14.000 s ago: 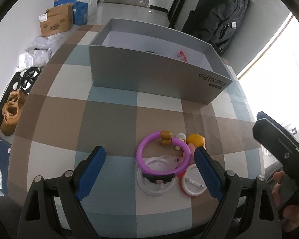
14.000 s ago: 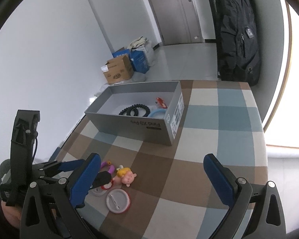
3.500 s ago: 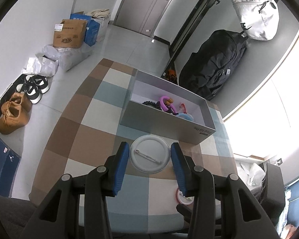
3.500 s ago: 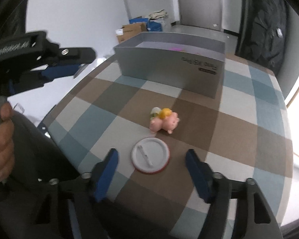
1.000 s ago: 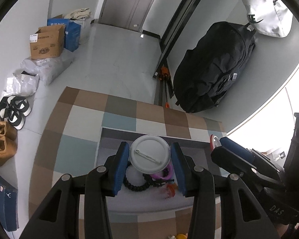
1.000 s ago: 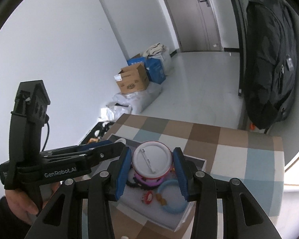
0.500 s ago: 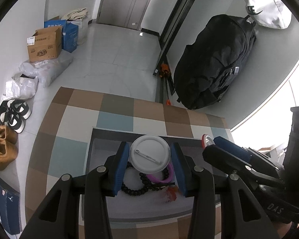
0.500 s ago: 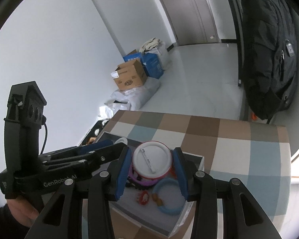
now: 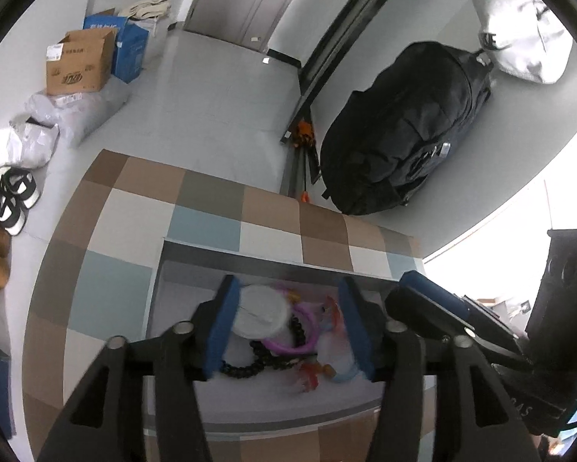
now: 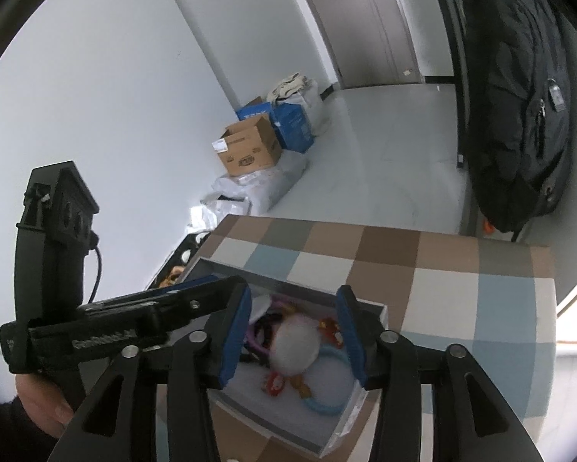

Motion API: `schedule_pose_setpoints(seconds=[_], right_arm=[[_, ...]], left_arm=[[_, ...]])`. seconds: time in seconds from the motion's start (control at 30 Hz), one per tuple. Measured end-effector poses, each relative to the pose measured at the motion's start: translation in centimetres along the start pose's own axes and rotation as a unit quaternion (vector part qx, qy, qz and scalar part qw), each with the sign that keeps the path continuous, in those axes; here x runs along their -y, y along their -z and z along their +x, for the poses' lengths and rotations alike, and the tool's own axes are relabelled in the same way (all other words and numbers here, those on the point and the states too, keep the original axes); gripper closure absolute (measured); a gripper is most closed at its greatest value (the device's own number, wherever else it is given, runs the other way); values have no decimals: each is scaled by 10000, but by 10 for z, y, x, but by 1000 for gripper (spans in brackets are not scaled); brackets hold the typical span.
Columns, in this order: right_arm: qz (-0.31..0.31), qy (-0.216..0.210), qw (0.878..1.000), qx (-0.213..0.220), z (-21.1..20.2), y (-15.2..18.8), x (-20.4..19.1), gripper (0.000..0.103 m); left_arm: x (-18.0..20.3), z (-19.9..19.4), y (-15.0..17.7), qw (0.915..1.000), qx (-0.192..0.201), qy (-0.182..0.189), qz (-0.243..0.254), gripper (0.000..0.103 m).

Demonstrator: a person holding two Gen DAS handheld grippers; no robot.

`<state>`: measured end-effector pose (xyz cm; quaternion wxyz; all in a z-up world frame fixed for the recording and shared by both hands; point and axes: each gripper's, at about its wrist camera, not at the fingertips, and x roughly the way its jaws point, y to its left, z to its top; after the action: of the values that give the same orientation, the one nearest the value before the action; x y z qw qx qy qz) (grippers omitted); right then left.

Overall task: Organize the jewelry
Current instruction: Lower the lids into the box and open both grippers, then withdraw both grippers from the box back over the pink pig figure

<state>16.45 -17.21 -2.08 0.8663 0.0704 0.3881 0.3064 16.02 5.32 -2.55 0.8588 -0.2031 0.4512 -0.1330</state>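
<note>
Both pairs of blue fingers were spreading over the box (image 9: 180,404), and neither pressed on anything. Left gripper (image 9: 288,327) had its jaws opening, with a blurred white badge (image 9: 261,313) just beside the left finger (image 9: 221,327) and clear of the right one. Right gripper (image 10: 294,337) was opening too, a second blurred white badge (image 10: 294,342) lying between its pads with gaps on both sides. Beneath them stood the checked table (image 9: 107,227), brown, blue and cream, with the grey box on its near part. A black backpack (image 9: 400,138) leaned against the far wall on the right, and a cardboard carton (image 9: 78,63) sat on the floor far left. Inside the box lay a purple ring (image 9: 307,342), a black bead bracelet (image 9: 257,365), a blue ring (image 10: 334,396) toward the near right and small red charms (image 10: 275,383). In the right view a hand (image 10: 44,404) gripped the left tool's handle at the near left.
</note>
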Motion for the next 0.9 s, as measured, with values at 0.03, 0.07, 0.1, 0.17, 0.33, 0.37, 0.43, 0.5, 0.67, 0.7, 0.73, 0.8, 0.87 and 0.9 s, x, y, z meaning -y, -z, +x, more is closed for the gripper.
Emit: schedule_pose_setpoints(seconds=[0.03, 0.07, 0.1, 0.17, 0.33, 0.37, 0.43, 0.5, 0.67, 0.7, 0.73, 0.8, 0.87, 0.9], right_arm=[[19, -22, 10000, 17, -2, 0, 1, 50], [19, -40, 10000, 44, -3, 0, 1, 49], [5, -23, 10000, 90, -6, 0, 1, 47], [-8, 29, 9999, 165, -9, 0, 1, 43], [26, 95, 9994, 329, -19, 0, 3, 24], [35, 104, 9993, 349, -20, 0, 4, 22], [84, 107, 9991, 391, -23, 2, 5, 21], [117, 114, 9990, 406, -25, 4, 5, 20], [28, 218, 9984, 515, -32, 14, 3, 17], [25, 230, 9984, 522, -34, 16, 4, 17], [33, 234, 9983, 524, -36, 19, 4, 16], [34, 232, 9982, 557, -42, 23, 2, 9], [-25, 274, 9975, 653, -49, 27, -2, 3], [-71, 281, 9972, 691, -53, 29, -4, 3]], left_arm=[[0, -1, 0, 10000, 18, 46, -10, 42], [1, -2, 1, 10000, 40, 41, 1, 41], [2, -4, 1, 10000, 83, -23, 25, 41], [4, -6, 2, 9998, 126, -93, 81, 41], [8, -7, 4, 9996, 102, -208, 176, 40], [8, -8, 4, 9995, 119, -224, 187, 40], [10, -12, 6, 9993, 170, -233, 221, 40], [13, -17, 8, 9988, 212, -312, 311, 40], [20, -30, 16, 9974, 410, -379, 452, 40], [20, -33, 18, 9971, 453, -406, 458, 37], [22, -36, 20, 9966, 529, -438, 460, 30], [23, -44, 26, 9953, 691, -512, 435, 26], [23, -50, 31, 9951, 786, -445, 392, 25], [22, -55, 34, 9951, 827, -413, 350, 25]])
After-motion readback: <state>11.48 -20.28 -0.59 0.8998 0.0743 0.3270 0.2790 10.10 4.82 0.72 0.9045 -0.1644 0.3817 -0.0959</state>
